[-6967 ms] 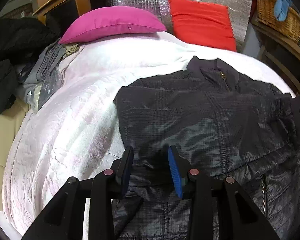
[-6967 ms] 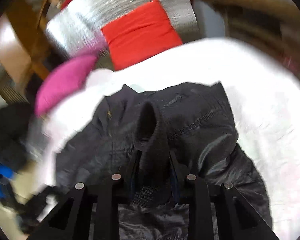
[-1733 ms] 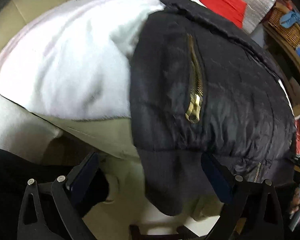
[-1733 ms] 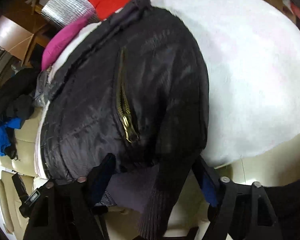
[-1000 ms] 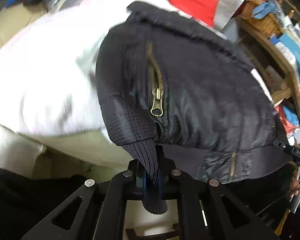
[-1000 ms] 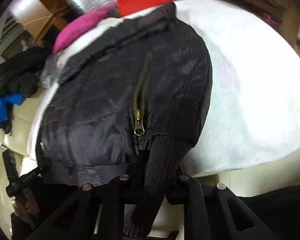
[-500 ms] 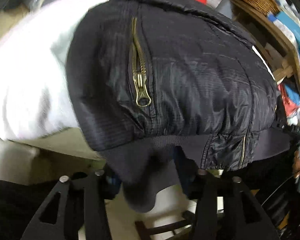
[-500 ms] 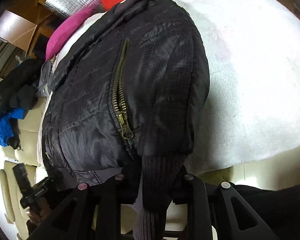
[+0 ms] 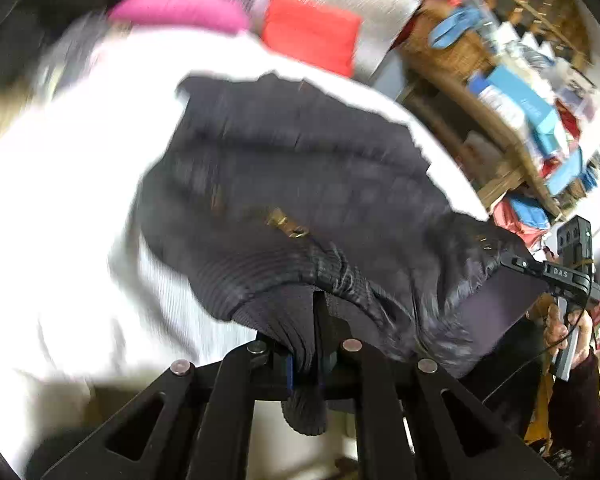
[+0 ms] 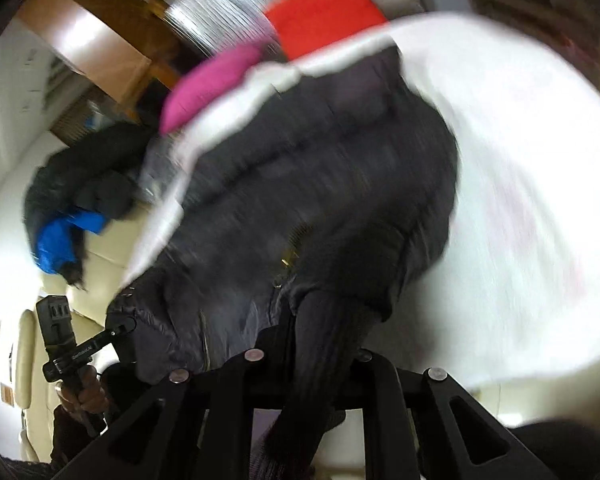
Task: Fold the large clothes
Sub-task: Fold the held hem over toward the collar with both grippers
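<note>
A black quilted jacket (image 9: 300, 184) lies on a white blanket (image 9: 80, 200), sleeves folded in, its ribbed hem lifted off the near edge. My left gripper (image 9: 306, 364) is shut on the ribbed hem at the jacket's left bottom corner. My right gripper (image 10: 320, 356) is shut on the ribbed hem (image 10: 320, 344) at the right bottom corner; the jacket (image 10: 320, 184) fills that view. Each view shows the other gripper at the far corner, the right one (image 9: 556, 276) and the left one (image 10: 84, 352). Both views are motion blurred.
A pink pillow (image 9: 180, 8) and a red cushion (image 9: 308, 32) lie at the far end of the blanket. Cluttered wooden shelves (image 9: 520, 112) stand on the right. A dark clothes pile with a blue item (image 10: 68, 216) lies on a cream sofa to the left.
Both grippers have closed on the ribbed hem and are lifting it up and forward over the jacket. The hem now bunches above the blanket edge and the far pillows have come into view.
</note>
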`<move>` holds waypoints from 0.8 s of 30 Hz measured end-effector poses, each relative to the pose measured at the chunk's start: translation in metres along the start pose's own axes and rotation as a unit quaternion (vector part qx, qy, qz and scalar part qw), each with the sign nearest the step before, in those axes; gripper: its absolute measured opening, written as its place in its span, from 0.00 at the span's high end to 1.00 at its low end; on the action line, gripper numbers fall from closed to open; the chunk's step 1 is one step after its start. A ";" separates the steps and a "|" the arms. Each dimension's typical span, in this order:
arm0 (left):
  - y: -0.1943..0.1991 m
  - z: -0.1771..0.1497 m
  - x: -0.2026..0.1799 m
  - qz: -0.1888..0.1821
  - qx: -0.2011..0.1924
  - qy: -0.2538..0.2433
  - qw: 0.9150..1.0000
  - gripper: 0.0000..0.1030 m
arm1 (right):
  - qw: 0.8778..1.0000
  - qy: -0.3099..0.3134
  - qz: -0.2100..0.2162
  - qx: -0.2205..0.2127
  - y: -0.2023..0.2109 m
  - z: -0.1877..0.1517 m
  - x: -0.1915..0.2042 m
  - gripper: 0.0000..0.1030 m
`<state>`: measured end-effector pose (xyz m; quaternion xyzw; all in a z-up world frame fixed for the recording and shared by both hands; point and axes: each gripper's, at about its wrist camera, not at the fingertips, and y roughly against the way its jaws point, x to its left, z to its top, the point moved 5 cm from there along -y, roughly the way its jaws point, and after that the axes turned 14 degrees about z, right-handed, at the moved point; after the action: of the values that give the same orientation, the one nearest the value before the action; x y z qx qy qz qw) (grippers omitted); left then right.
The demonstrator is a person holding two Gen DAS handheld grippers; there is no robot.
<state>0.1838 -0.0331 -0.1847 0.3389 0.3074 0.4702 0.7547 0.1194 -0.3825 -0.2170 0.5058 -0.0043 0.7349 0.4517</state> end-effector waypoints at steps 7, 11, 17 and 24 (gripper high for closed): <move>0.014 0.144 -0.001 -0.016 -0.061 0.010 0.998 0.91 | 0.992 0.062 0.000 -0.111 0.021 0.128 0.033 0.88; -0.027 0.238 0.017 -0.002 -0.065 0.045 0.997 0.91 | 0.987 0.056 -0.006 -0.152 -0.015 0.226 0.022 0.88; -0.141 0.318 0.042 0.028 -0.030 0.089 0.995 0.91 | 0.987 0.022 -0.033 -0.156 -0.112 0.329 -0.033 0.88; -0.244 0.335 0.070 0.033 0.025 0.126 0.991 0.91 | 0.990 -0.033 -0.047 -0.132 -0.199 0.375 -0.111 0.88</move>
<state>0.5943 -0.1230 -0.1962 0.3058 0.4002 0.5262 0.6851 0.5385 -0.5118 -0.2067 0.4654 -0.0927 0.6890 0.5478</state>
